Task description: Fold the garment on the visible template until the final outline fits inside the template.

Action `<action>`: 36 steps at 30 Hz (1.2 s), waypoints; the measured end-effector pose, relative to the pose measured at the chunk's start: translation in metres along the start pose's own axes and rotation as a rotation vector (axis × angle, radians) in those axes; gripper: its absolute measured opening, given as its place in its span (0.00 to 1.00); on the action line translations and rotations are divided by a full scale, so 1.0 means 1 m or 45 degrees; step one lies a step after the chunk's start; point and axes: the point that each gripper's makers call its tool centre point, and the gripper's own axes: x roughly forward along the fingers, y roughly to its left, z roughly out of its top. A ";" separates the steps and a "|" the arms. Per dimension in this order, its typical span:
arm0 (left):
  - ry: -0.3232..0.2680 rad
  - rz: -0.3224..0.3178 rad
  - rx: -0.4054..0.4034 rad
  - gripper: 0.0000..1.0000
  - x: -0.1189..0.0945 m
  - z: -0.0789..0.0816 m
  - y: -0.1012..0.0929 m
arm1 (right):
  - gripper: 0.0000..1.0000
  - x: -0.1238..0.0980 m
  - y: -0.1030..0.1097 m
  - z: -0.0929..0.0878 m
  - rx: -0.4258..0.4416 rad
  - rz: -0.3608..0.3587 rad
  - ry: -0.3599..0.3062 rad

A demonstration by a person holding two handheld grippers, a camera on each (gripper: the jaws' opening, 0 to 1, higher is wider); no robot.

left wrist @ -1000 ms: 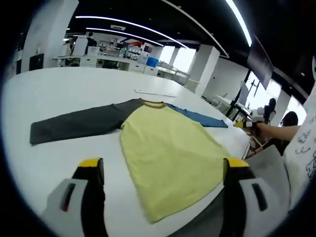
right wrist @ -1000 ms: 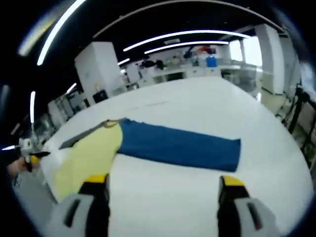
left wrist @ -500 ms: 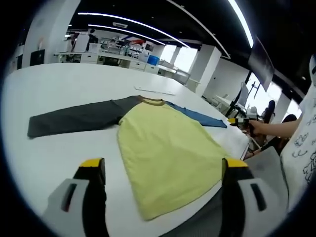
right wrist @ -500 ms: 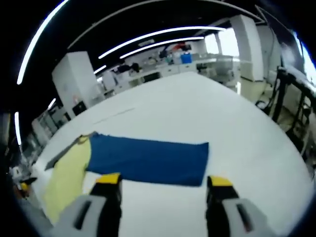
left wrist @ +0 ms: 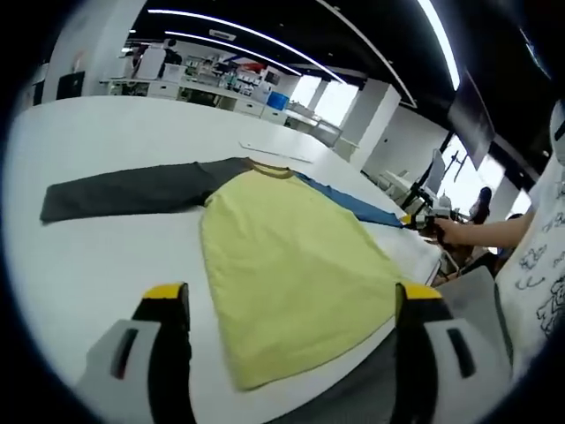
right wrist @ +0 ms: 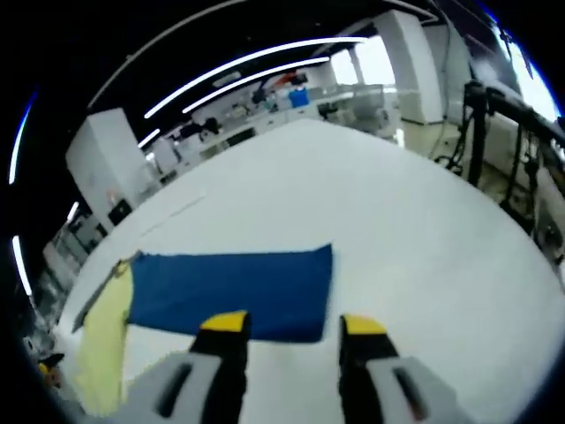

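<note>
A long-sleeved shirt lies flat on the white table (left wrist: 106, 265). In the left gripper view its yellow body (left wrist: 282, 256) is in the middle, the dark grey sleeve (left wrist: 124, 190) stretches left and the blue sleeve (left wrist: 353, 205) runs right. My left gripper (left wrist: 291, 296) is open above the shirt's hem. At the right edge of that view a hand holds my right gripper (left wrist: 422, 216) by the blue sleeve's end. In the right gripper view the blue sleeve (right wrist: 229, 283) lies just ahead, with the yellow body (right wrist: 106, 340) at the left. My right gripper (right wrist: 293, 325) is open with a narrow gap at the cuff's near corner.
A thin pale strip (left wrist: 274, 152) lies on the table beyond the collar. A person's arm and printed white shirt (left wrist: 538, 274) are at the right. The table's edge (left wrist: 433, 265) runs near the hem. Desks and shelves (right wrist: 291, 97) stand far behind.
My right gripper has come in close to the blue sleeve's cuff and its jaws have narrowed. The left gripper has only drifted slightly. The shirt lies as before.
</note>
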 end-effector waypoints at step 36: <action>-0.024 -0.044 0.002 0.93 -0.015 0.020 0.011 | 0.00 -0.005 0.107 0.039 -0.199 0.190 0.007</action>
